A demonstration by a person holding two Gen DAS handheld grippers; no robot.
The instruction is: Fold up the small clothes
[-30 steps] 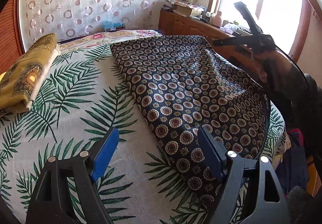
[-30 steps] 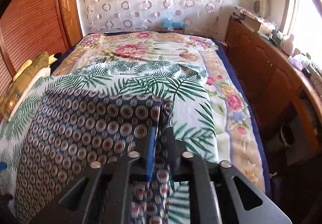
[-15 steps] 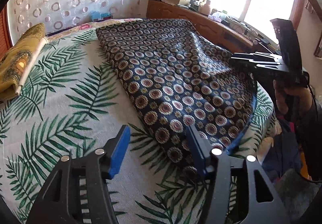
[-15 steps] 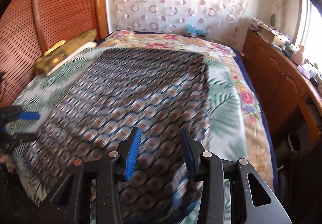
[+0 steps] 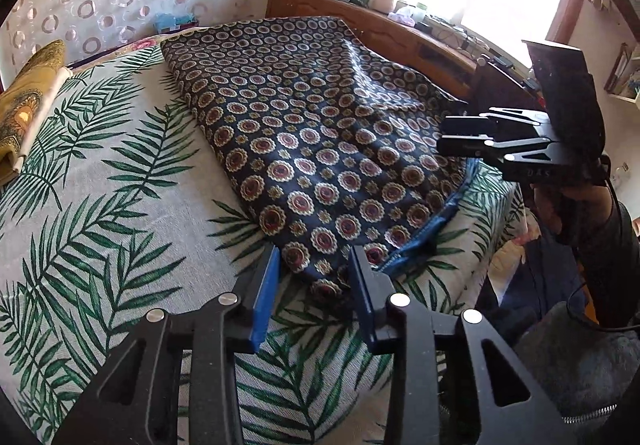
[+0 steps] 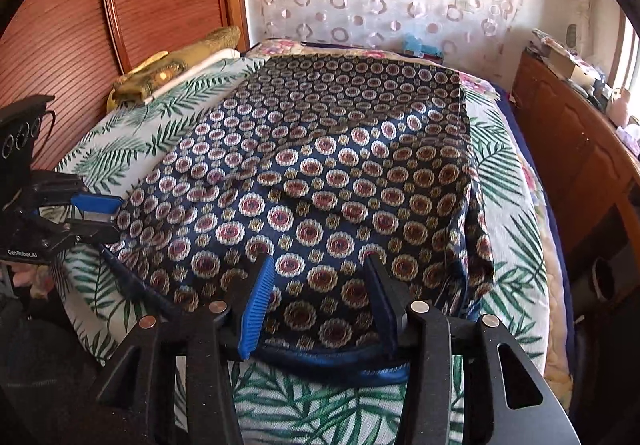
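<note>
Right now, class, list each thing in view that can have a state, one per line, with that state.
Patterned garment: spread on the bed, wrinkled, blue hem showing.
Left gripper: jaws just closing, around the garment's corner, not yet pressing.
Right gripper: jaws just opening, above the garment.
Yellow cloth: folded, at the bed's edge.

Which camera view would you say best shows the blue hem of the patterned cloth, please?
The right wrist view: the blue hem curves unbroken along the patterned cloth near edge. The left wrist view shows only a short stretch at its side.
</note>
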